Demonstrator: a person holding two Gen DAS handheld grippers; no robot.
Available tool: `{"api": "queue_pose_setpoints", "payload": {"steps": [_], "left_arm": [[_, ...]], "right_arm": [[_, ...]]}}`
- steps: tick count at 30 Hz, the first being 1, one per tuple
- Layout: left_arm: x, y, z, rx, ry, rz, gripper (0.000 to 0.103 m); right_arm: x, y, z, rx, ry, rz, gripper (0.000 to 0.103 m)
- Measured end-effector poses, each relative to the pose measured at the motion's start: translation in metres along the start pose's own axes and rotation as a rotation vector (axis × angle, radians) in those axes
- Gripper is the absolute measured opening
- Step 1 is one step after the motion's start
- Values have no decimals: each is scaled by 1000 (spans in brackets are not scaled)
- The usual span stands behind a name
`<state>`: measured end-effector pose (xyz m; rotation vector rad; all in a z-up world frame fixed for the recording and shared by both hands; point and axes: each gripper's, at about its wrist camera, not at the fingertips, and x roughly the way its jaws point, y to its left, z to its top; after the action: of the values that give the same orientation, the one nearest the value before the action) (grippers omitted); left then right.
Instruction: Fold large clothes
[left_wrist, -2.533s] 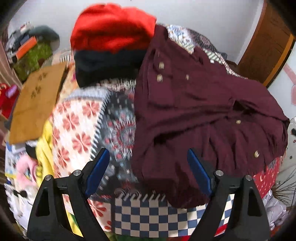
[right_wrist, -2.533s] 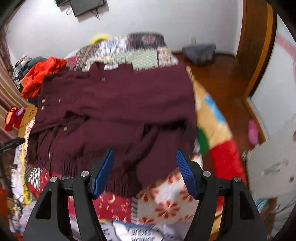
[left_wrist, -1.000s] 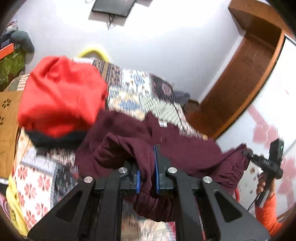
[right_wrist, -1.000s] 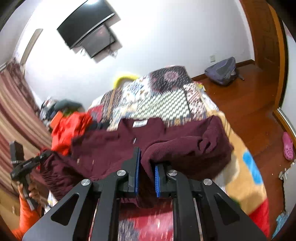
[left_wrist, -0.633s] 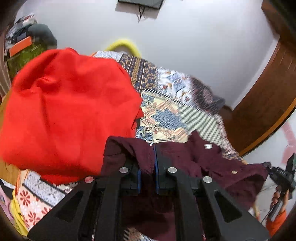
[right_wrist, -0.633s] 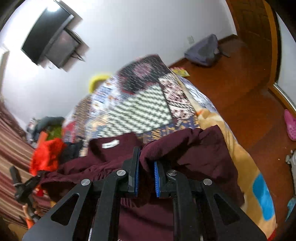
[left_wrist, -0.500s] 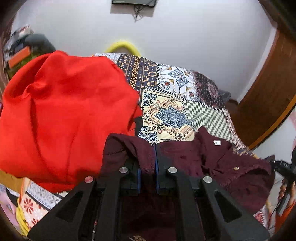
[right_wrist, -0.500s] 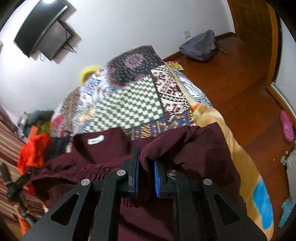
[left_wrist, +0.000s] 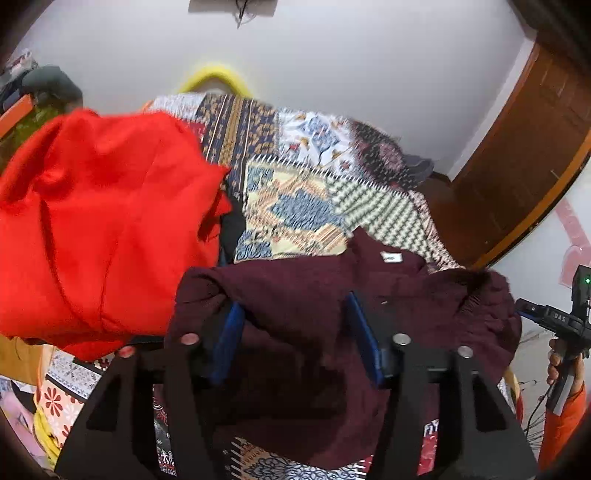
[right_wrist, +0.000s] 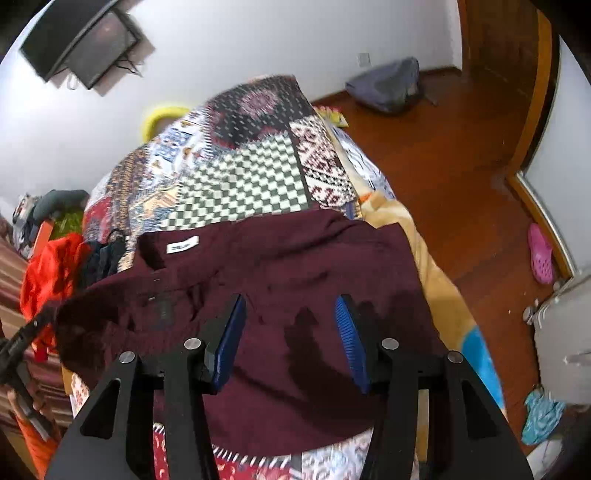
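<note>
The bed (right_wrist: 258, 184), covered by a patchwork quilt (left_wrist: 295, 206), carried the maroon garment (right_wrist: 295, 266), which lay doubled over on itself across the near half, collar label (right_wrist: 182, 244) uppermost. A red garment (left_wrist: 103, 221) was heaped just beside it at the left. The left claw (left_wrist: 295, 332) was opening, its pads off the cloth, a maroon fold lying loose between them. The right claw (right_wrist: 291, 336) was likewise opening and released above the garment. Only the right view showed the wall-mounted screen (right_wrist: 81, 40), grey bag (right_wrist: 388, 86) and pink shoe (right_wrist: 540, 254); only the left showed a hand (left_wrist: 561, 365).
</note>
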<state>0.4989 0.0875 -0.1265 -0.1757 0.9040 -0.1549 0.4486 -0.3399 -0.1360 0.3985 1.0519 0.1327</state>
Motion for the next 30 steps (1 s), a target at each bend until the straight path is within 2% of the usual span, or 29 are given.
{"api": "queue_pose_setpoints", "payload": {"steps": [3, 6, 10, 14, 16, 18, 23, 26, 28, 30], "left_arm": [[-24, -16, -2, 61, -55, 10, 64], [-43, -32, -10, 135, -103, 23, 74], [-54, -49, -38, 241, -124, 44, 80], [-57, -41, -73, 236, -132, 67, 81], [-55, -28, -87, 203, -116, 84, 81], [-50, -9, -98, 137, -90, 86, 81], [-32, 49, -122, -108, -17, 47, 81], [-17, 80, -133, -292, -10, -88, 81], [-7, 87, -135, -343, 7, -159, 81], [5, 89, -133, -381, 1, -200, 81]], "right_arm": [[-15, 10, -8, -36, -22, 4, 50], [-18, 28, -18, -118, -38, -15, 51], [-7, 56, -37, -243, -27, -57, 51], [10, 84, -62, -383, 11, -55, 51], [23, 96, -75, -463, 42, -38, 51], [42, 105, -85, -520, 92, -57, 51], [76, 108, -95, -538, 161, -107, 51], [79, 102, -88, -505, 172, -82, 53], [79, 97, -80, -451, 180, -48, 56], [81, 95, -77, -417, 179, -28, 57]]}}
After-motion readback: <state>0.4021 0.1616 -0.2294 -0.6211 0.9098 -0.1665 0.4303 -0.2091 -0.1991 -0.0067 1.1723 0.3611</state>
